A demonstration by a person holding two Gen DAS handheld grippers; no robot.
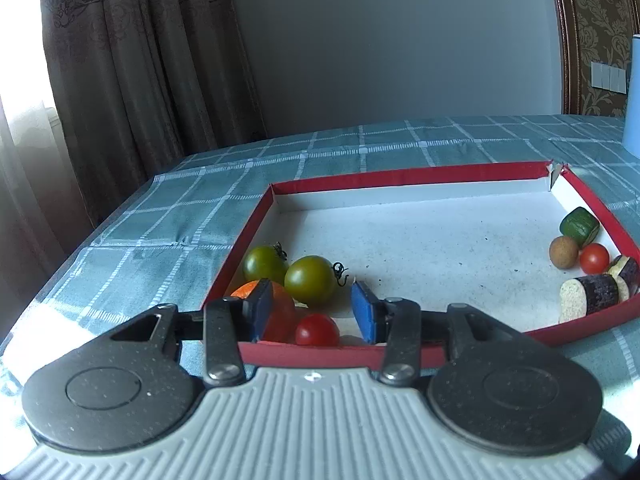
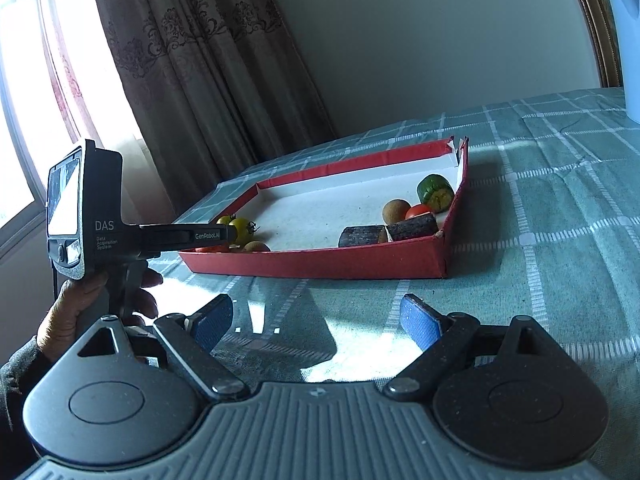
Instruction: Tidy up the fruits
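Note:
A shallow red box (image 1: pixel 256 220) with a white floor lies on the checked cloth. In its near left corner lie two green tomatoes (image 1: pixel 310 285), an orange fruit (image 1: pixel 276 312) and a small red tomato (image 1: pixel 317 330). My left gripper (image 1: pixel 316 312) is open over that corner, with the red tomato between its blue pads and nothing gripped. At the right side lie a cucumber piece (image 1: pixel 579 227), a brown round fruit (image 1: pixel 563 253), a red tomato (image 1: pixel 594 258) and eggplant pieces (image 1: pixel 598 294). My right gripper (image 2: pixel 316 320) is open and empty above the cloth, short of the box (image 2: pixel 320 264).
A light blue container (image 2: pixel 624 40) stands at the far right of the table. Curtains and a window lie to the left beyond the table edge. The left hand-held gripper body (image 2: pixel 84 216) reaches over the box's left corner in the right wrist view.

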